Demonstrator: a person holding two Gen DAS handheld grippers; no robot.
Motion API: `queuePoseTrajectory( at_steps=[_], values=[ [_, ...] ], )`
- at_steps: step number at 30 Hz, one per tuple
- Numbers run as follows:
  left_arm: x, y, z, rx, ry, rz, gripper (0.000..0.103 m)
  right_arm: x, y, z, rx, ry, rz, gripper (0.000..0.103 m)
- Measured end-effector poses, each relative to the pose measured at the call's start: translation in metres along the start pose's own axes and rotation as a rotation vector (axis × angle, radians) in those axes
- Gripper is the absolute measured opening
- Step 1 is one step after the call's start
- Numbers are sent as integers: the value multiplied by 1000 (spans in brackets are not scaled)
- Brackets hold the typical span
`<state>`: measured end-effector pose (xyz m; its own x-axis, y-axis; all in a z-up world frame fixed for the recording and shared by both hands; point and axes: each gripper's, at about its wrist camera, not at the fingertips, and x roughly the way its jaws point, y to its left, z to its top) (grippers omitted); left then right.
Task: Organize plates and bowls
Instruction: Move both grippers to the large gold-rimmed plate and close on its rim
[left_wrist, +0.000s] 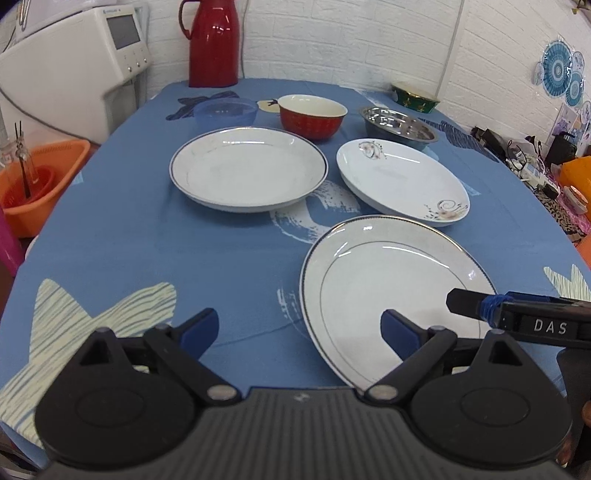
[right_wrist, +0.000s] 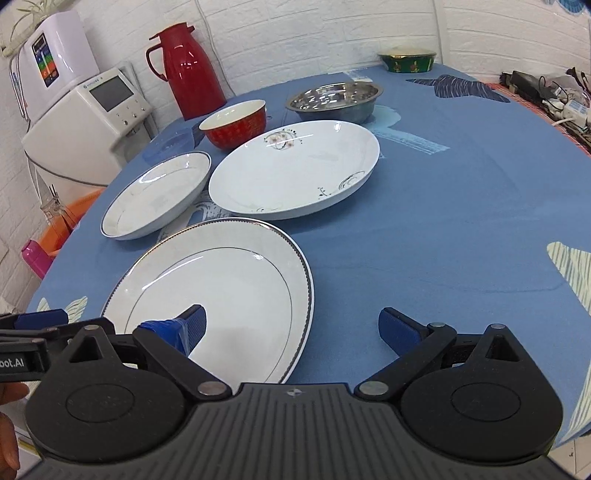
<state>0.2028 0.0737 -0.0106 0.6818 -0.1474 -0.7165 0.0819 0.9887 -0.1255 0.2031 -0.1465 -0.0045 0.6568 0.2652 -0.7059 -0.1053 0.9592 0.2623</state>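
Observation:
Three white plates lie on the blue tablecloth: a large rimmed plate (left_wrist: 391, 288) (right_wrist: 221, 291) nearest me, a flower-patterned plate (left_wrist: 400, 179) (right_wrist: 295, 170) behind it, and a blue-edged deep plate (left_wrist: 247, 168) (right_wrist: 157, 195) to the left. Behind them stand a red bowl (left_wrist: 312, 114) (right_wrist: 234, 123), a steel bowl (left_wrist: 397, 125) (right_wrist: 334, 99), a blue plastic bowl (left_wrist: 225, 110) and a green bowl (left_wrist: 413, 96) (right_wrist: 408, 61). My left gripper (left_wrist: 299, 326) is open, its right finger over the near plate. My right gripper (right_wrist: 291, 326) is open, its left finger over the same plate.
A red thermos (left_wrist: 212, 40) (right_wrist: 188, 68) stands at the table's far edge. A white appliance (left_wrist: 70, 70) (right_wrist: 85, 125) and an orange basket (left_wrist: 37, 181) sit left of the table. Cluttered cables and boxes (left_wrist: 524, 158) lie at the right.

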Motion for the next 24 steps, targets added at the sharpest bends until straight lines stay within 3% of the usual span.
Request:
queuePoseTrajectory(
  at_steps=[8,11,16,24],
  values=[
    [34,6,5,-17,79,-2,93,15,14,-6,-176,-12,-62,90],
    [38,2,3,10,69,20,93,14,12,-14,-213,-66,-58,90],
    [42,-5,2,57,51,25,93,19,13,-2,-224,-26,-48,89],
    [43,-6,4,69,58,14,91,19,21,2,-346,22,80,79]
  ],
)
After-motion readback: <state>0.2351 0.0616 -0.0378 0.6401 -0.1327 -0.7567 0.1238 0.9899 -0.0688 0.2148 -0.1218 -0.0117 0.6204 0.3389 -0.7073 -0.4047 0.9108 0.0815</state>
